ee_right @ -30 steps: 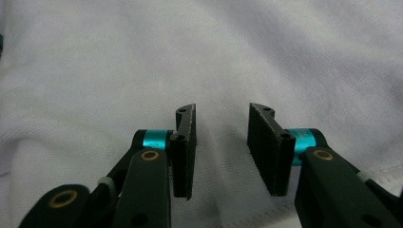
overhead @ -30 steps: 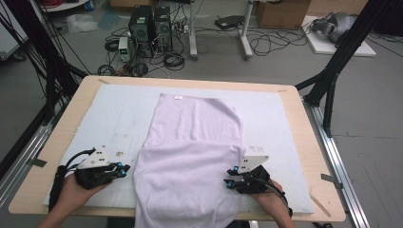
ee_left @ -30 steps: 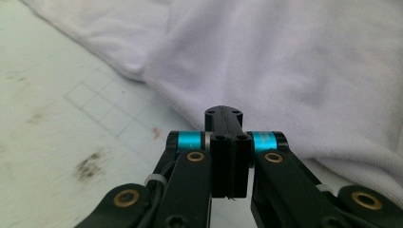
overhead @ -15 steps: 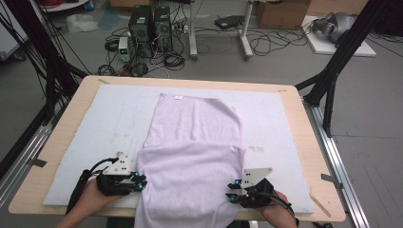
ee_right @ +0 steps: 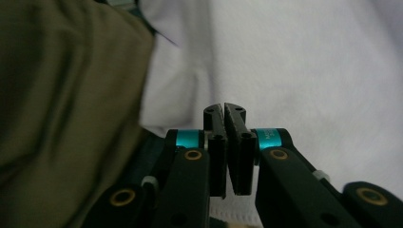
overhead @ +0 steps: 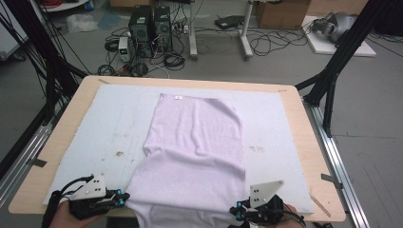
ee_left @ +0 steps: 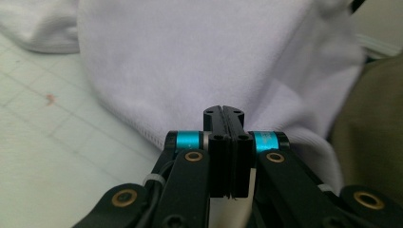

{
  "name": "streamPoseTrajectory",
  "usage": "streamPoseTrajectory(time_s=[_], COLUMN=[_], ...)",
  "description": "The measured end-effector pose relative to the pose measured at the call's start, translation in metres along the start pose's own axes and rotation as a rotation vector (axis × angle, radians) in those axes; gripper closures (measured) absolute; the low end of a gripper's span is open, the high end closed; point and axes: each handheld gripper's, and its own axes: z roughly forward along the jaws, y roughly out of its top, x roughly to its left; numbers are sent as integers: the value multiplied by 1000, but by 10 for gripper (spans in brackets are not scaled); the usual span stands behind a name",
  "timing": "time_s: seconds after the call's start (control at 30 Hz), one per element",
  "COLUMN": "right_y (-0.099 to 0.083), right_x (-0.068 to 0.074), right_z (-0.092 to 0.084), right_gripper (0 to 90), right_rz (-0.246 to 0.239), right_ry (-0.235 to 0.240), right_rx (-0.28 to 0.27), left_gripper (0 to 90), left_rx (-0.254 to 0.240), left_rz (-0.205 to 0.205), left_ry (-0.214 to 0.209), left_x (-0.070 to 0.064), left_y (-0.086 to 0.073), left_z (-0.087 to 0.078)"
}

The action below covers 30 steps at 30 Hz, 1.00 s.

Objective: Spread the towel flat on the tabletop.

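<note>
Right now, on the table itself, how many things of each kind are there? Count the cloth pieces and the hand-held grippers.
Pale lilac garment: 1
White mat under it: 1
Hand-held grippers: 2, the left hand-held gripper and the right hand-held gripper, one at each lower corner of the garment
Total: 4

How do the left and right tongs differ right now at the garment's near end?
The left tongs have jaws pressed flat together; the right tongs show a thin gap, having just been closing. The left sits at the lilac garment's left hem, the right at its right. Whether either pinches fabric is unclear.
</note>
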Motion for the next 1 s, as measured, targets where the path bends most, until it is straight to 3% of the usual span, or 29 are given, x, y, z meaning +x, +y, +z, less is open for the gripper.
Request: streamPoseTrajectory(time_s=[0.07, 0.17, 0.27, 0.4, 0.43, 0.47, 0.5, 0.57, 0.67, 0.77, 0.87, 0.93, 0.97, 1.0], right_y=[8, 16, 13, 7, 6, 4, 3, 4, 6, 8, 11, 14, 15, 15], right_x=[4, -7, -33, -57, -61, -64, -65, -65, -61, -43, -27, -28, -31, -34], right_z=[-8, -7, 7, 30, 35, 40, 43, 43, 43, 36, 25, 23, 25, 27], right_gripper=[737, 638, 602, 609, 639, 671, 754, 879, 889, 889, 852, 751, 726, 694], right_rz=[-6, -12, 37, 87, 97, 97, 101, 87, 63, 46, 14, 12, 11, 17], right_ry=[5, -80, -117, -140, -140, -139, -140, -99, -84, -30, -18, -41, -64, -58], right_rx=[-25, -9, -27, 6, 19, 34, 4, 9, 21, -19, -42, -19, 0, -1], left_gripper=[723, 638, 627, 639, 680, 784, 865, 884, 886, 886, 858, 683, 647, 620], left_rx=[-12, -27, -10, 64, 46, 43, 47, 48, 55, 39, 28, 50, 47, 43], left_rz=[17, 21, 30, 13, 19, 8, 13, 8, -2, 11, 13, 17, 15, 6], left_ry=[7, 21, 33, 18, 10, -2, 1, -3, -11, -18, -53, -7, -2, 3], left_x=[0, 8, 22, 40, 41, 41, 40, 38, 30, 14, 6, 9, 11, 14], left_y=[3, 9, 15, 16, 15, 14, 14, 12, 5, 0, -3, -1, 0, 2], left_z=[2, 17, 38, 67, 68, 67, 66, 63, 52, 36, 23, 25, 28, 33])
